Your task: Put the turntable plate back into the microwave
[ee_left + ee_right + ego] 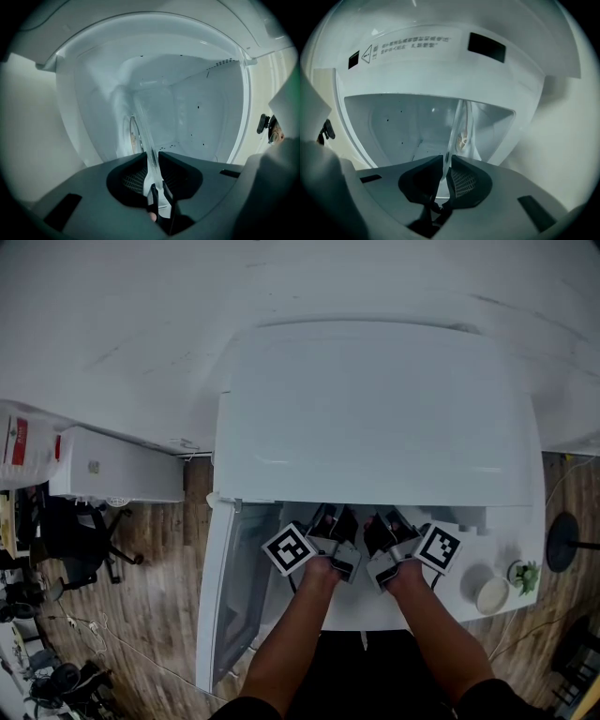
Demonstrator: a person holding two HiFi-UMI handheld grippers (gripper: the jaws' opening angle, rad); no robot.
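The clear glass turntable plate (143, 126) shows edge-on in both gripper views, reaching into the white microwave cavity (201, 112). In the left gripper view my left gripper (151, 158) has its jaws closed against the plate's near rim. In the right gripper view my right gripper (446, 161) pinches the plate (461, 126) on the other side, in front of the cavity (393, 126). In the head view both grippers, left (334, 521) and right (382, 527), sit side by side at the front opening of the microwave (375, 418). The plate itself is hidden there.
The microwave door (230, 587) stands open to the left. A small white bowl (492, 594) and a little green plant (525, 575) sit on the white counter to the right. A white cabinet (117, 465) and a black office chair (80, 531) stand left on wooden floor.
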